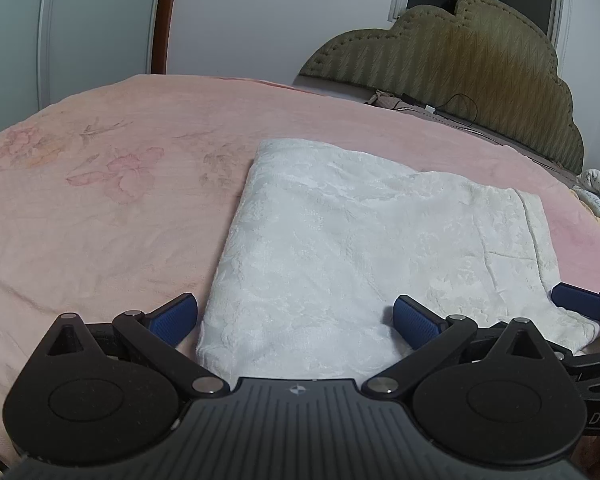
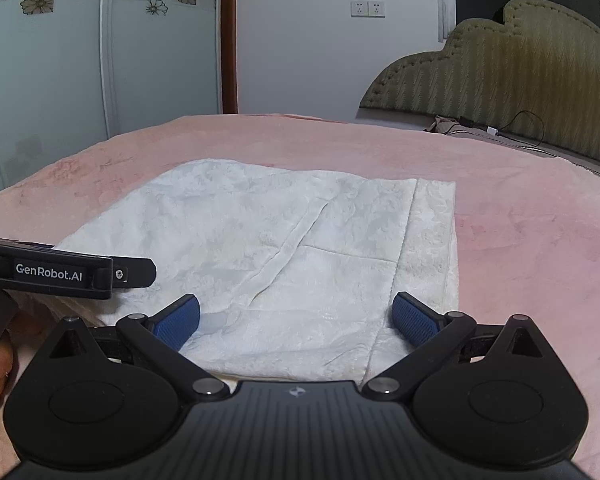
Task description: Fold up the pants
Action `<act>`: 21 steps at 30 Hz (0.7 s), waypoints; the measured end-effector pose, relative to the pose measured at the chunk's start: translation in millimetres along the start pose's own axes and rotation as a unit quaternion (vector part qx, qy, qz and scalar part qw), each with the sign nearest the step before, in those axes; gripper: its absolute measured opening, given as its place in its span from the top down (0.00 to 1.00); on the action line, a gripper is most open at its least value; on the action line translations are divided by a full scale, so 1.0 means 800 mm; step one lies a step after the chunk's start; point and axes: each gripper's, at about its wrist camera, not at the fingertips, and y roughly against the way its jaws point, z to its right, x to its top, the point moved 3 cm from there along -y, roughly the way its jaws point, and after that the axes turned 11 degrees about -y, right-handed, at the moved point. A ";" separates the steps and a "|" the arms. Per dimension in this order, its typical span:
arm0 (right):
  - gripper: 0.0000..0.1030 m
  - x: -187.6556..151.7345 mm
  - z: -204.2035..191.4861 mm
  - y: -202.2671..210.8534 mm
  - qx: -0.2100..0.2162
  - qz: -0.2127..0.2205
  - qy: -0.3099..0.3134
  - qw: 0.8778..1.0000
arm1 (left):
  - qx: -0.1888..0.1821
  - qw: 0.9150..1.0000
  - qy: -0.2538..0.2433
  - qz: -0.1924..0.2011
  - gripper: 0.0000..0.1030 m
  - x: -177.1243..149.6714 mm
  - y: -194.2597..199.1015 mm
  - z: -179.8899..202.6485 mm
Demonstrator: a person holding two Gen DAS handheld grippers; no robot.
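White textured pants [image 1: 340, 240], folded into rough rectangle, lie flat on pink fleecy blanket [image 1: 100, 208]. We see left gripper [image 1: 296, 318] low at near edge, blue ribbed pads spread wide, gripping nothing. Right gripper [image 2: 296, 318] likewise spread, empty, over the pants' near edge.

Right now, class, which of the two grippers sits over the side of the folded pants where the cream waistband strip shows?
The right gripper: the cream strip runs toward its right finger. The left gripper straddles the plain white folded edge of the pants.
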 end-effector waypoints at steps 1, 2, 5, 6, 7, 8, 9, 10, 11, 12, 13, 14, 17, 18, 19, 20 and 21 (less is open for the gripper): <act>0.00 0.000 -0.001 0.000 -0.001 0.000 0.001 1.000 | 0.000 1.000 0.000 0.000 0.00 0.000 0.000 0.000; 0.00 0.000 -0.001 0.000 -0.001 0.000 0.001 1.000 | 0.000 1.000 0.000 0.000 0.00 0.000 0.000 0.000; 0.00 0.000 -0.001 0.000 0.000 0.000 -0.001 1.000 | 0.000 1.000 0.000 0.000 0.00 0.000 0.000 0.000; 0.00 0.000 -0.001 0.000 0.001 0.000 -0.001 1.000 | 0.000 1.000 0.000 0.000 0.00 0.000 0.000 0.000; 0.00 0.000 -0.001 0.000 0.000 0.000 -0.001 1.000 | 0.000 1.000 0.000 0.000 0.00 0.000 0.000 0.000; 0.00 0.000 -0.001 0.000 0.000 0.001 0.000 1.000 | 0.000 1.000 0.000 0.000 0.00 0.000 0.001 0.000; 0.00 0.000 -0.001 0.000 -0.001 0.001 0.001 1.000 | 0.000 1.000 0.000 0.000 0.00 0.000 0.000 0.000; 0.00 0.000 0.000 0.001 -0.001 0.001 0.002 1.000 | 0.000 1.000 0.000 0.000 0.00 0.000 0.000 0.000; 0.00 0.000 0.003 0.001 0.002 0.000 -0.001 1.000 | 0.000 1.000 0.000 0.000 0.00 0.000 0.001 0.000; 0.00 0.001 0.005 0.001 0.005 -0.001 -0.005 1.000 | 0.000 1.000 0.000 0.000 0.00 0.000 0.001 0.000; 0.00 0.001 0.007 0.001 0.008 -0.002 -0.009 1.000 | -0.001 1.000 0.001 0.000 0.00 0.000 0.001 0.000; 0.00 0.001 0.008 0.001 0.009 -0.002 -0.010 1.000 | -0.001 1.000 0.001 0.000 0.00 0.000 0.001 0.000; 0.00 0.001 0.007 0.001 0.007 -0.001 -0.007 1.000 | -0.001 1.000 0.001 0.000 0.00 0.000 0.001 -0.001; 0.00 0.001 0.006 0.001 0.008 -0.002 -0.008 1.000 | -0.001 1.000 0.001 -0.001 0.00 0.000 0.001 -0.001; 0.00 0.001 0.006 0.001 0.008 -0.002 -0.009 1.000 | -0.001 1.000 0.001 -0.001 0.00 0.000 0.001 -0.001; 0.00 0.000 0.005 0.001 0.007 -0.002 -0.008 1.000 | -0.001 1.000 0.001 -0.001 0.00 0.000 0.001 -0.001; 0.00 0.000 0.005 0.001 0.007 -0.001 -0.007 1.000 | -0.001 1.000 0.001 -0.001 0.00 0.000 0.001 -0.001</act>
